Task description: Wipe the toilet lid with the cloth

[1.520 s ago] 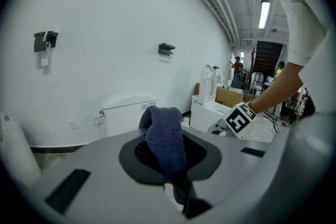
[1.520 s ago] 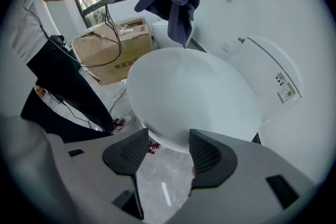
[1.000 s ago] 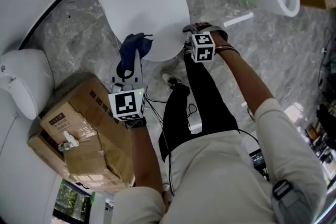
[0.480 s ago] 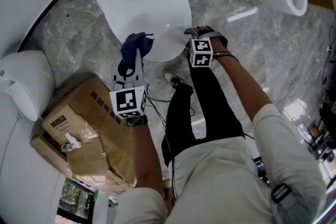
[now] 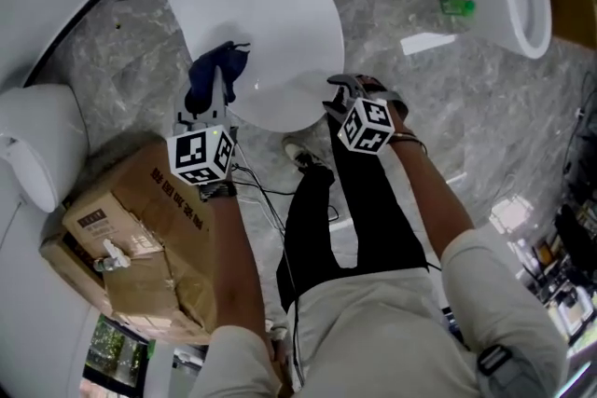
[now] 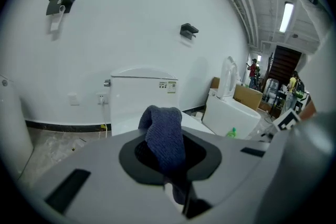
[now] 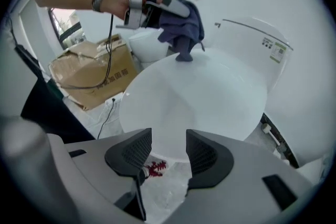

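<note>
Grey marble floor [image 5: 392, 0]; your left gripper [image 5: 216, 89] pinches cloth [image 5: 207, 70] at toilet lid [image 5: 270, 14] for wiping; right gripper [image 5: 340, 96] jaws just narrowing, wide, empty.

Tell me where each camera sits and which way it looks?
Head view: on the person's head, looking down at the white oval toilet lid; both arms, legs, left gripper and right gripper show.
Left gripper view: on the left gripper, facing the white toilet tank; its fingers pinch the dark blue cloth.
Right gripper view: on the right gripper, facing across the lid; its open fingers, just closing, hold nothing; the left hand shows.
Shared: all three show the cloth.
</note>
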Tool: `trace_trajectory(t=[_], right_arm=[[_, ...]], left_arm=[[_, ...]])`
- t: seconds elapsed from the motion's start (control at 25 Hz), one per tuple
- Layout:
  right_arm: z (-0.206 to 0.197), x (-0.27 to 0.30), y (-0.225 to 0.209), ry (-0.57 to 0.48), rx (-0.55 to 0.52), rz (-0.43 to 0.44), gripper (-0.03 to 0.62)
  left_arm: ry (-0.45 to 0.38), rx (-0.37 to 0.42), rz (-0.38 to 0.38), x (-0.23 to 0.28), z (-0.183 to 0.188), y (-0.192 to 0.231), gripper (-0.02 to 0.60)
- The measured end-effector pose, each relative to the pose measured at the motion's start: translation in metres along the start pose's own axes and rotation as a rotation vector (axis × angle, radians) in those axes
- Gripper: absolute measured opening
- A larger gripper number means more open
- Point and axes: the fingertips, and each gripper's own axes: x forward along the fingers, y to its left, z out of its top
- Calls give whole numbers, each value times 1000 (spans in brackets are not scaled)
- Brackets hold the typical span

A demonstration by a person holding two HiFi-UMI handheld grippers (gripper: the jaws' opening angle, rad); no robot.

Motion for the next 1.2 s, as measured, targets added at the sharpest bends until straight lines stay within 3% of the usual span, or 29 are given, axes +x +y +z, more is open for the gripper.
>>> trace_trajectory(t=[0.12, 0.32, 0.6, 0.72, 1.0, 1.2], right_arm=[[29, -16, -19, -123, 98, -72, 216], [61, -41, -75, -232, 173, -247, 179], [77, -81, -141, -343, 235, -339, 147], [72, -95, -160, -343, 210, -372, 124], [52, -111, -175, -352, 244, -394, 118], [33, -121, -176, -356, 268, -421, 117]], left_arm=[[-15, -29, 62, 30, 1, 36, 41], [-40, -198, 200, 65, 2, 95, 41], [93, -252, 373, 111, -30, 136, 41], [92, -262, 444, 122, -24, 140, 41], [33, -242, 422, 158, -1, 111, 41], [39, -166, 329, 196, 16, 63, 41]])
